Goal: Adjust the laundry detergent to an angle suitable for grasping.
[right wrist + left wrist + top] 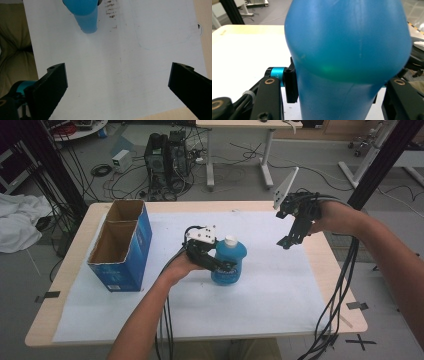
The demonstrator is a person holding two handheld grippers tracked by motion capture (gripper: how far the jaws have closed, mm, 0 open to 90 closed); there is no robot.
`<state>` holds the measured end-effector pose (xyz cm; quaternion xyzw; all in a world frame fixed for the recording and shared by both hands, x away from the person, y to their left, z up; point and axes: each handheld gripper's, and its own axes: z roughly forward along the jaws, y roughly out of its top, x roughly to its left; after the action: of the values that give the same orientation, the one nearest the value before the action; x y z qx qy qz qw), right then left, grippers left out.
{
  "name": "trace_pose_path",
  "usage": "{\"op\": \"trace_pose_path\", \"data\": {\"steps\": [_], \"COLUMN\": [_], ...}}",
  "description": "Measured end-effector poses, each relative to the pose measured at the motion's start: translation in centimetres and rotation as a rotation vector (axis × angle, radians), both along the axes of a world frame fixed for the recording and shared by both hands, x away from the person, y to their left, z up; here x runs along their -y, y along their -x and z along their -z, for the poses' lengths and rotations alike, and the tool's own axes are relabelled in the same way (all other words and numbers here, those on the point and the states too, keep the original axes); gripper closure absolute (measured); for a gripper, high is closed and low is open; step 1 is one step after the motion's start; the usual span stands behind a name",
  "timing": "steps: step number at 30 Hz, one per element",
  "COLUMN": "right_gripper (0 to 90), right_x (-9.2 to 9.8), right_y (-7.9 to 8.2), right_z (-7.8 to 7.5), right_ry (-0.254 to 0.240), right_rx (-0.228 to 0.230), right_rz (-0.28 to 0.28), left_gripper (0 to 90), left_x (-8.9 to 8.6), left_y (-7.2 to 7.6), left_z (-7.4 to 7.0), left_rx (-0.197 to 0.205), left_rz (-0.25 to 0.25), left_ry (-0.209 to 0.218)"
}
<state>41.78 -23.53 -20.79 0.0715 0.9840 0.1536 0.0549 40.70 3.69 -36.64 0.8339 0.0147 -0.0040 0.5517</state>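
Observation:
A blue plastic bottle (230, 262) with a white cap stands upright on the white sheet near the table's middle. My left gripper (222, 266) is shut on its lower body from the left side. In the left gripper view the bottle (347, 50) fills most of the picture and the black jaws press on its narrower lower part. My right gripper (288, 241) hangs in the air to the right of the bottle, pointing down, jaws wide apart. The right gripper view looks down on the sheet, with the bottle (85, 15) at the top left and nothing between the open jaws.
An open blue cardboard box (122, 245) with two compartments stands at the table's left side. A white sheet (280, 300) covers most of the wooden table. Cables trail from both grippers off the near edge. Computers, cables and another desk lie on the floor beyond.

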Motion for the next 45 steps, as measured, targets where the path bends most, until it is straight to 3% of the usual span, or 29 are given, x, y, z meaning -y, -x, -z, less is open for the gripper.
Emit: {"op": "trace_pose_path", "data": {"steps": [4, 12, 16, 18, 27, 35, 41, 43, 45], "right_gripper": [1.3, 1.2, 1.3, 1.3, 1.3, 1.3, 1.3, 1.3, 1.3], "right_x": [0.0, 0.0, -0.1, -0.1, 0.0, 0.1, -0.1, -0.2, -0.1], "right_y": [-0.1, -0.3, -0.4, -0.5, -0.5, -0.4, -0.4, -0.3, -0.2], "right_z": [0.1, 0.2, 0.3, 0.3, 0.3, 0.4, 0.4, 0.4, 0.4], "right_ry": [0.006, 0.006, 0.004, 0.003, 0.002, 0.005, 0.008, 0.007, 0.002], "right_rx": [-0.002, -0.007, -0.006, -0.005, -0.006, -0.01, -0.006, -0.005, -0.005], "right_rz": [-0.002, -0.001, -0.005, -0.007, -0.005, 0.008, 0.003, 0.01, 0.011], "left_gripper": [44.1, 44.0, 44.1, 44.1, 44.0, 43.3, 40.0, 40.0, 37.3], "left_x": [0.3, 0.7, 1.2, 1.2, 1.2, 0.5, 0.6, 0.5, 0.3], "left_y": [-0.1, -0.2, 0.1, -0.2, -0.4, -0.5, -0.1, -0.1, -0.3], "left_z": [0.3, 0.8, 1.1, 1.1, 1.6, 1.8, 2.1, 2.1, 2.0], "left_rx": [0.015, 0.007, -0.032, 0.002, 0.001, -0.028, -0.121, -0.119, -0.086], "left_rz": [0.029, 0.086, 0.075, 0.103, 0.11, 0.092, 0.06, 0.068, 0.077], "left_ry": [-0.014, -0.031, -0.007, -0.049, -0.074, -0.067, -0.009, -0.023, -0.055]}}
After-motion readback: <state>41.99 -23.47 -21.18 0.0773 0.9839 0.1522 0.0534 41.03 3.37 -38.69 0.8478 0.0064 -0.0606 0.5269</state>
